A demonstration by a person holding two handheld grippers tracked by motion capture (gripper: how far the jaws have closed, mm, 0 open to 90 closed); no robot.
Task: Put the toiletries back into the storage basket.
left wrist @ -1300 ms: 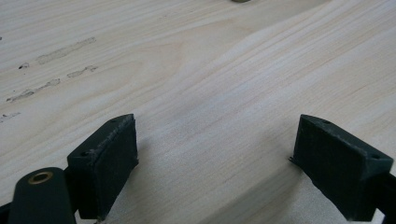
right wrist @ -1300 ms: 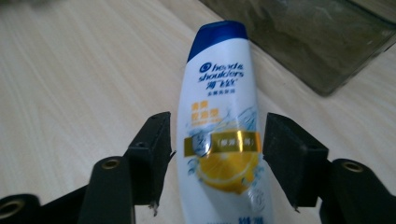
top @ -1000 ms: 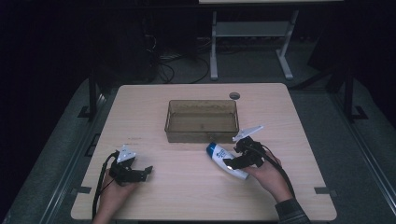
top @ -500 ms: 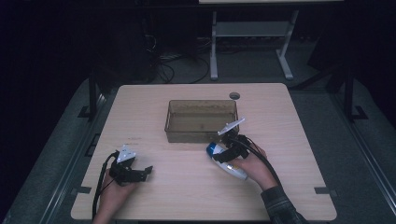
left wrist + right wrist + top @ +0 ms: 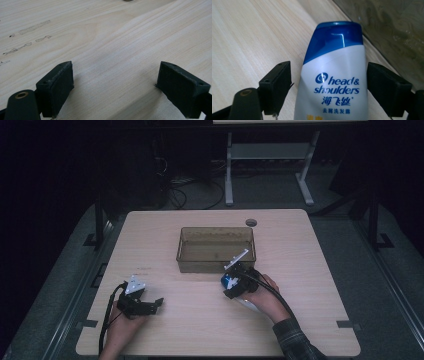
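Pale wooden table (image 5: 300, 320) carries all items. Right gripper (image 5: 329, 85) straddles the shampoo bottle (image 5: 334, 82), jaws at its sides with a slight gap at one pad; grip unconfirmed. Beyond the blue cap stands the brown bin (image 5: 216, 249), probable destination. Left gripper (image 5: 112, 82) rests spread, bare wood between its jaws.

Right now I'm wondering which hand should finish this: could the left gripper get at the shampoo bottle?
Probably not readily: the left gripper rests open at the table's near-left, while the shampoo bottle already sits between the right gripper's jaws.
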